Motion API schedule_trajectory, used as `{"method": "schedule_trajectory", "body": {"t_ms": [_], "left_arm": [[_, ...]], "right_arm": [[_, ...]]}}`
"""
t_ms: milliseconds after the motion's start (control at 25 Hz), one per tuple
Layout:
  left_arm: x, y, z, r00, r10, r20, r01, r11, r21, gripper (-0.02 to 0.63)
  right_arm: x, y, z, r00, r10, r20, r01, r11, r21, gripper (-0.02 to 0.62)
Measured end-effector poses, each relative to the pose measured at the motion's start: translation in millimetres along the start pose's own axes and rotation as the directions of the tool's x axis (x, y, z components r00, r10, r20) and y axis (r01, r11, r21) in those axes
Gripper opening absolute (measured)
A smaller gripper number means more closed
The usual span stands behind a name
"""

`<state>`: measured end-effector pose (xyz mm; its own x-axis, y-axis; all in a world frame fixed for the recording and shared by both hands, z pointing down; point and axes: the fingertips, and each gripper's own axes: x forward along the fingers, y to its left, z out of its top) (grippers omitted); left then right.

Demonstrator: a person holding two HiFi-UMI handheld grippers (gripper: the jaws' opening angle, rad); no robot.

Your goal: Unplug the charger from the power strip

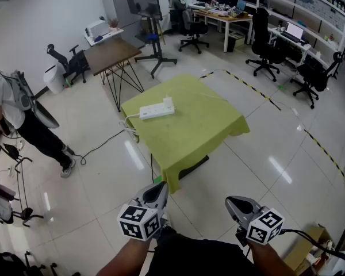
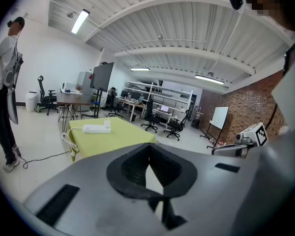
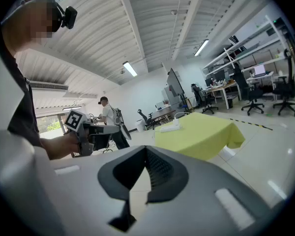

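Note:
A white power strip (image 1: 156,111) lies on a small table under a yellow-green cloth (image 1: 201,125), with a white charger (image 1: 168,102) plugged into its right end. Its white cable (image 1: 128,125) hangs off the table's left edge. Both grippers are held low near the person's body, well short of the table. My left gripper (image 1: 155,193) is shut and holds nothing, and so is my right gripper (image 1: 236,206). The left gripper view shows the power strip (image 2: 96,128) and charger (image 2: 107,125) far beyond the closed jaw tips (image 2: 148,149). From the right gripper (image 3: 146,149), the strip (image 3: 169,128) is small and distant.
A person (image 1: 17,111) stands at the left near a black floor cable (image 1: 100,145). Behind the cloth table are a brown table (image 1: 110,53) and a screen on a stand (image 1: 144,4). Office chairs and desks fill the back right. A cardboard box (image 1: 307,249) sits at lower right.

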<state>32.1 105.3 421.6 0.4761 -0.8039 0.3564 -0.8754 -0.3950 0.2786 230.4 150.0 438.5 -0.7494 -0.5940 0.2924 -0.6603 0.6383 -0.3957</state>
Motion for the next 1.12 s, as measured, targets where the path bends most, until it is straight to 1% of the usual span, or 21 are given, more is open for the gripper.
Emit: {"method": "schedule_trajectory", "body": {"t_ms": [320,480,600,720,880,1120], "left_arm": [[4,33,2,1.000,0.027,-0.014,-0.027,0.999,-0.021,0.006],[7,62,7,0.999,0.042,-0.020,-0.043,0.999,-0.026,0.006],[12,87,16,0.999,0.045,-0.016,-0.045,0.998,-0.031,0.006],[19,112,28,0.999,0.032,-0.009,-0.032,0.999,-0.027,0.006],[30,148,45,1.000,0.004,-0.001,-0.004,1.000,-0.017,0.006],[46,199,65,0.999,-0.045,-0.003,0.045,0.999,-0.004,0.006]], "right_arm": [[32,-4,-1,1.000,0.004,-0.028,-0.004,1.000,0.024,0.003],[61,0,4,0.998,0.038,-0.042,-0.036,0.998,0.056,0.003],[86,0,14,0.998,0.045,-0.054,-0.042,0.998,0.055,0.003],[115,2,26,0.997,0.040,-0.067,-0.038,0.999,0.038,0.003],[158,6,44,0.997,0.021,-0.073,-0.022,1.000,-0.010,0.003],[221,12,65,0.996,-0.033,-0.083,0.026,0.996,-0.091,0.003]]}}
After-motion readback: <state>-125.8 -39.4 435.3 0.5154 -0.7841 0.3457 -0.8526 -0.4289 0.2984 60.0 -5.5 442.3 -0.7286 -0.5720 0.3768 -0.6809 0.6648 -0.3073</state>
